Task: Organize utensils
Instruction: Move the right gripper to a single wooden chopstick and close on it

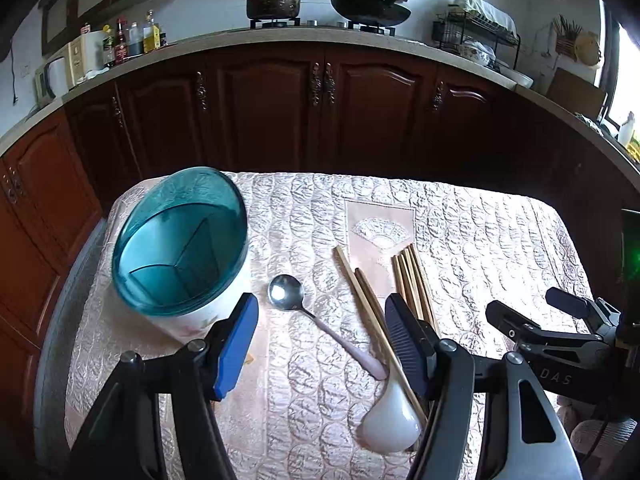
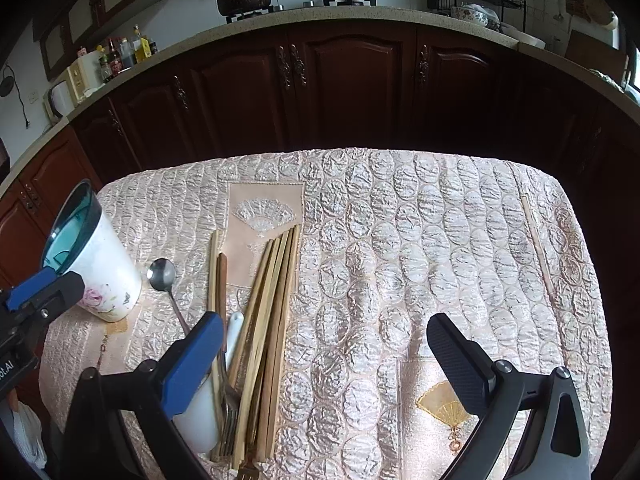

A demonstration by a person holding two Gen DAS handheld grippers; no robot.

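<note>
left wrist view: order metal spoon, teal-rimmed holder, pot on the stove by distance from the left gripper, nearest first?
From the left gripper:
1. Metal spoon, on the cloth just ahead, between the fingers.
2. Teal-rimmed holder, ahead-left on the table.
3. Pot, far back on the stove.

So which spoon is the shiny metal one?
The silver metal spoon beside the teal-rimmed white holder; the other, a white ceramic spoon, is dull.
</note>
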